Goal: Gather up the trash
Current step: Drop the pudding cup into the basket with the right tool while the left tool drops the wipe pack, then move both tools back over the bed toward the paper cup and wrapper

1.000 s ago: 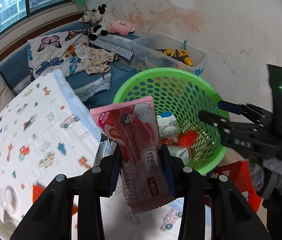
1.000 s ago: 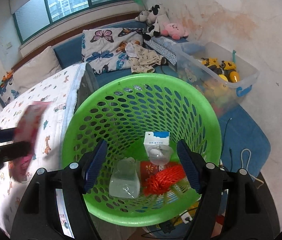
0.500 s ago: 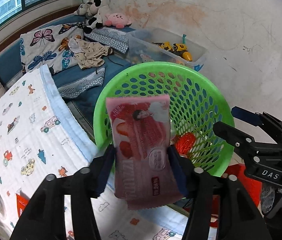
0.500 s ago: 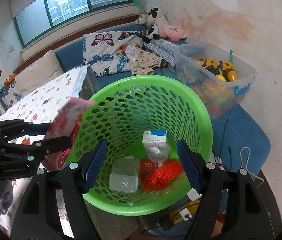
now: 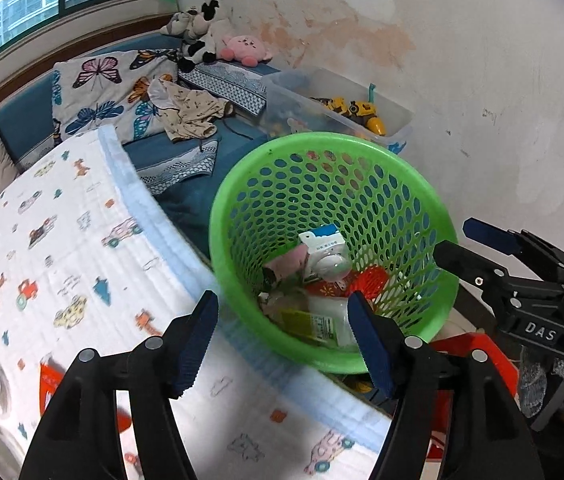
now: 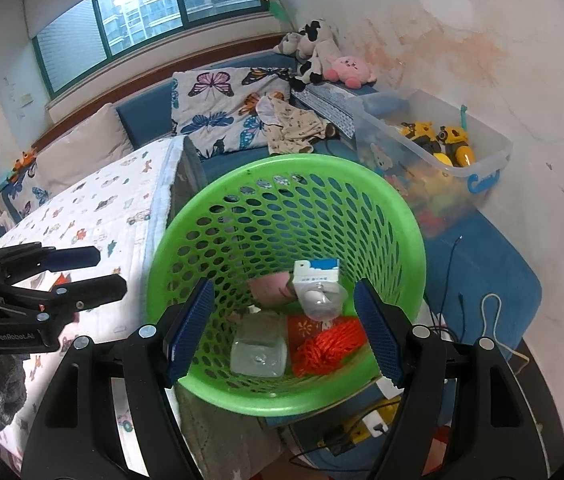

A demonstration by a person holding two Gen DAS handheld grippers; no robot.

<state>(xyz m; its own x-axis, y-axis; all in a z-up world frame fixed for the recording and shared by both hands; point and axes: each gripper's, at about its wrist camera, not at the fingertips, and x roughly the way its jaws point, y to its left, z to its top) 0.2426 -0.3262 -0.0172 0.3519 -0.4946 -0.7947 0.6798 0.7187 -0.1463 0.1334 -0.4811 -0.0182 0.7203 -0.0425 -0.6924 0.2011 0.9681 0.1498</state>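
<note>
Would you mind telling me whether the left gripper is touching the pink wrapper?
Apart. The left wrist view shows the left gripper, jaws just opened and empty, above the green basket, with the pink wrapper lying inside it.

The basket [image 6: 217,208] stood just beside the edge of the bed [image 5: 61,240], which lay to its left. Inside, on the bottom, a wrapper [image 6: 269,290] lay against a small carton [image 6: 316,276], with a clear cup [image 6: 322,298] in front of the carton. A clear bag [image 6: 257,350] lay nearest the camera in the right wrist view, and a bundle of cord [image 6: 330,346] lay to its right. Behind the basket a storage bin [image 6: 494,156] stood against the wall, with toy vehicles [image 6: 438,138] inside. Further back, plush toys [image 6: 322,56] sat in the corner on a bench, with a crumpled garment [image 6: 294,128] and a cushion [image 6: 225,100] to their left. Below the basket, cables [image 6: 494,320] lay on the floor.
</note>
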